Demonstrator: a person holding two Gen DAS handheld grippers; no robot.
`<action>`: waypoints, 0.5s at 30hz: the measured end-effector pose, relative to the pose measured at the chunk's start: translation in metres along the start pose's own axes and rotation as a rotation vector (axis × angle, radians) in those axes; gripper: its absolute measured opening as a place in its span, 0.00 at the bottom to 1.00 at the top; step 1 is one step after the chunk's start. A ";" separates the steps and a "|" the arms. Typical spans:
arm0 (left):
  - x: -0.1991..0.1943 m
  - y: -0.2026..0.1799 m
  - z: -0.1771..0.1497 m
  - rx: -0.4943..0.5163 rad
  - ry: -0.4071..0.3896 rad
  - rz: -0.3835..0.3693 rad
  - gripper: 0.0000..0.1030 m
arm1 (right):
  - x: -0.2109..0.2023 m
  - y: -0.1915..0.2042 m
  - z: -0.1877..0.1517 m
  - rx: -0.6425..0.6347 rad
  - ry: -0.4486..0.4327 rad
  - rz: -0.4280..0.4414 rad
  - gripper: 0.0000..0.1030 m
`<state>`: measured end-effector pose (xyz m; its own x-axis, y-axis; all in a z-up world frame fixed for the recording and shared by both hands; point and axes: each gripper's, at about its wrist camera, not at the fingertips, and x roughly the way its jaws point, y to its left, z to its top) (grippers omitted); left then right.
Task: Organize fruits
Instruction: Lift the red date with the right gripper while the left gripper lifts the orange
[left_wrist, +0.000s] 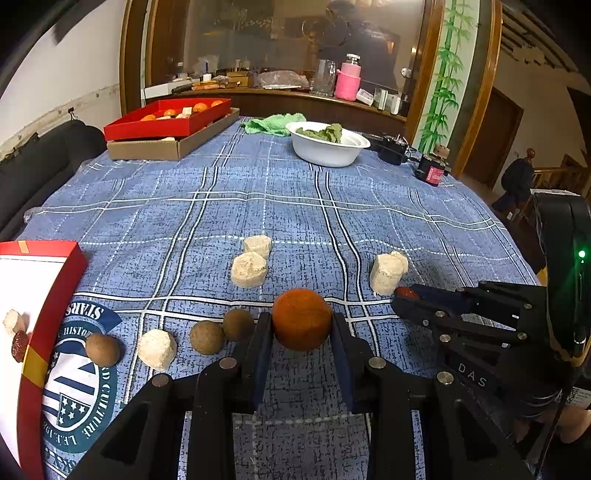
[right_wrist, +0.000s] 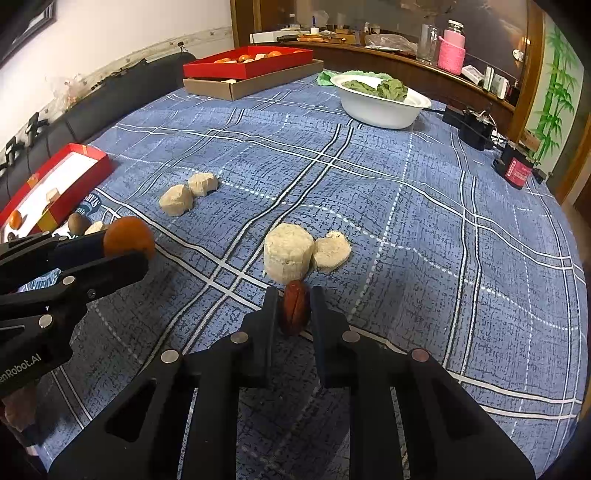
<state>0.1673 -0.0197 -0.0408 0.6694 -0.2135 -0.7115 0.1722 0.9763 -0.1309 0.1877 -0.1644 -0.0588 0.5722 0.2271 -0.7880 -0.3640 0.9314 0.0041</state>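
left tongs (left_wrist: 302, 325) clamped on orange fruit (left_wrist: 302, 319), held just off bench (left_wrist: 295, 206), likely bound for red box (left_wrist: 48, 295) to their left | right tongs (right_wrist: 293, 308) pinch red date (right_wrist: 295, 306), white chunk (right_wrist: 287, 251) just ahead | loose: 3 brown balls (left_wrist: 207, 336), 5 white chunks

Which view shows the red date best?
Right wrist: the date sits centred between the right tongs, wrinkles visible. Left wrist shows only its reddish tip at those tongs.
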 end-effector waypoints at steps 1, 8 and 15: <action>-0.001 -0.001 0.000 0.005 -0.004 0.006 0.30 | -0.001 0.000 0.000 0.003 0.000 -0.004 0.14; -0.012 -0.003 -0.007 0.006 -0.016 0.010 0.30 | -0.016 -0.007 -0.012 0.049 -0.011 0.000 0.14; -0.026 -0.009 -0.016 -0.001 -0.027 0.008 0.30 | -0.046 -0.003 -0.025 0.057 -0.059 0.018 0.15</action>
<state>0.1365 -0.0222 -0.0321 0.6897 -0.2068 -0.6939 0.1665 0.9780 -0.1260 0.1439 -0.1852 -0.0380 0.6088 0.2588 -0.7499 -0.3329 0.9414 0.0546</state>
